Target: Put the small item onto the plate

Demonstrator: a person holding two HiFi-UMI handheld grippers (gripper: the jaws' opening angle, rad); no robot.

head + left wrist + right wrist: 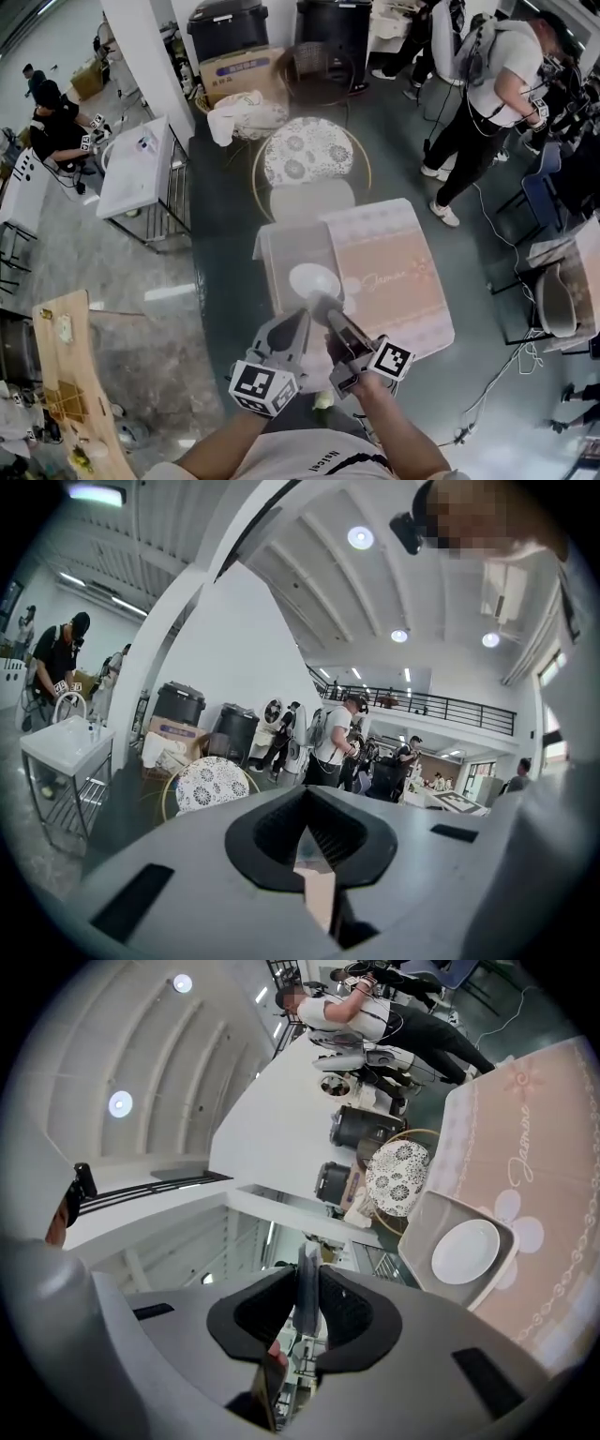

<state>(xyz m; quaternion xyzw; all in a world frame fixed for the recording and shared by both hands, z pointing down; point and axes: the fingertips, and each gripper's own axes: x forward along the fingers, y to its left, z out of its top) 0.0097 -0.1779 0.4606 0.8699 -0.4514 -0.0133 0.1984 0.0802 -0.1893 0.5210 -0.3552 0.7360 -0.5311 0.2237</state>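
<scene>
1. Here, in the head view, a white plate (314,279) sits on a grey tray (272,246) at the left end of a table (394,272) covered with a pink cloth; the left gripper (298,323) and right gripper (328,314) are held side by side at the table's near edge, tips pointing toward the plate; the right gripper's tip reaches the plate's near rim.
2. In the left gripper view, the jaws are together with nothing between them; they point across a busy room toward a round chair (211,785) with a patterned cushion.
3. In the right gripper view, the jaws are clamped on the small item (306,1265), a thin grey piece standing on edge between the pads; the plate on its tray lies off to the right of the jaws.
</scene>
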